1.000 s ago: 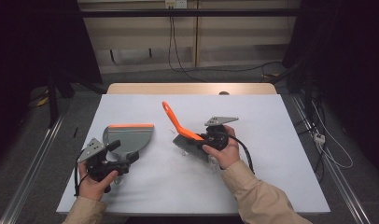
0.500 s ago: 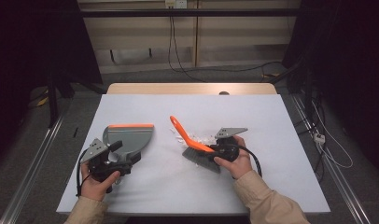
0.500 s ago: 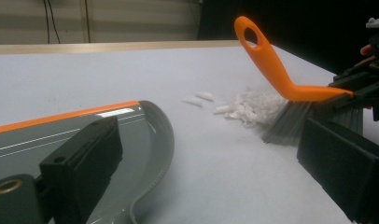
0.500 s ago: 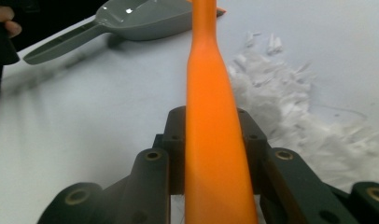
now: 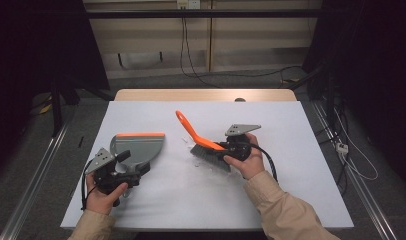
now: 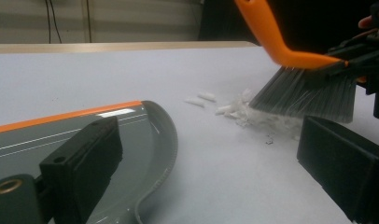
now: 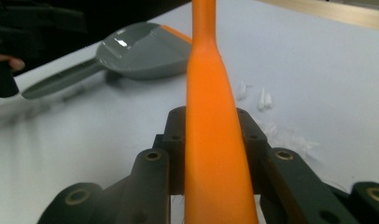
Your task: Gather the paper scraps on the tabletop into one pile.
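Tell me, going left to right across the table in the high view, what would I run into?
Left tool → grey dustpan → orange-handled brush over white scraps → right tool, in the person's right hand.

Grey dustpan [image 5: 138, 150] with orange edge, orange-handled grey-bristled brush [image 5: 203, 145], white scraps [image 6: 243, 112], white table [image 5: 301, 130].

No readable text, label or number shows anywhere.
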The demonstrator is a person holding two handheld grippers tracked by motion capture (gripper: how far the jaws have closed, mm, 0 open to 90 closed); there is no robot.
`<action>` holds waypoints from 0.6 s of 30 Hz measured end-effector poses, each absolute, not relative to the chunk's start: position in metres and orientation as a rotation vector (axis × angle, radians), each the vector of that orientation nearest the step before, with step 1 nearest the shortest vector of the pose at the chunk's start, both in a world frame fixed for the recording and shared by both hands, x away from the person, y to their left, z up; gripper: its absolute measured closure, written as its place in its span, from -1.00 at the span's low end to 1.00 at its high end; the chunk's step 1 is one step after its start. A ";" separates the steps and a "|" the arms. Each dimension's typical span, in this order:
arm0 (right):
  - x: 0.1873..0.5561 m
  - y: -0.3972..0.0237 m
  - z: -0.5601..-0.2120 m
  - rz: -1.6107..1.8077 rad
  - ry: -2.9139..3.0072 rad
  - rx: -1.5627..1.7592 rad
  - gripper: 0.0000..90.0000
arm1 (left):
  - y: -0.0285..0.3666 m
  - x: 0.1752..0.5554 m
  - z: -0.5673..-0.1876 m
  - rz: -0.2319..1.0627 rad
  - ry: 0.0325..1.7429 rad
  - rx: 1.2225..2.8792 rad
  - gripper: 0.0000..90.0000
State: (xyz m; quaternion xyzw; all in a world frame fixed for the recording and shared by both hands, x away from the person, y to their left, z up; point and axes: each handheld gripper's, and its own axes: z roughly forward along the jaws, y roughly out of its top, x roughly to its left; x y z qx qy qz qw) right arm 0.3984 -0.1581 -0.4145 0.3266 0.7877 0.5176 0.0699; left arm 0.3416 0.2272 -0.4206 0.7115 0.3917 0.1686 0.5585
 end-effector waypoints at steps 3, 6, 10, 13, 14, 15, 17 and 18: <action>0.401 -0.161 -0.405 1.572 2.340 0.988 0.59 | 0.227 0.341 -0.420 0.402 0.922 1.678 -0.86; 0.407 -0.169 -0.399 1.587 2.291 1.021 0.59 | 0.228 0.341 -0.419 0.400 0.925 1.670 -0.86; 0.421 -0.183 -0.397 1.583 2.237 1.081 0.59 | 0.228 0.341 -0.419 0.399 0.928 1.673 -0.86; 0.433 -0.193 -0.399 1.509 2.204 1.114 0.59 | 0.228 0.341 -0.420 0.400 0.927 1.679 -0.86; 0.437 -0.197 -0.402 1.492 2.197 1.136 0.59 | 0.228 0.341 -0.420 0.398 0.928 1.677 -0.86; 0.441 -0.200 -0.405 1.486 2.186 1.161 0.59 | 0.229 0.341 -0.420 0.402 0.928 1.676 -0.86; 0.447 -0.205 -0.410 1.448 2.180 1.181 0.59 | 0.229 0.341 -0.420 0.402 0.930 1.674 -0.86; 0.450 -0.207 -0.413 1.426 2.182 1.189 0.59 | 0.229 0.341 -0.420 0.402 0.933 1.669 -0.86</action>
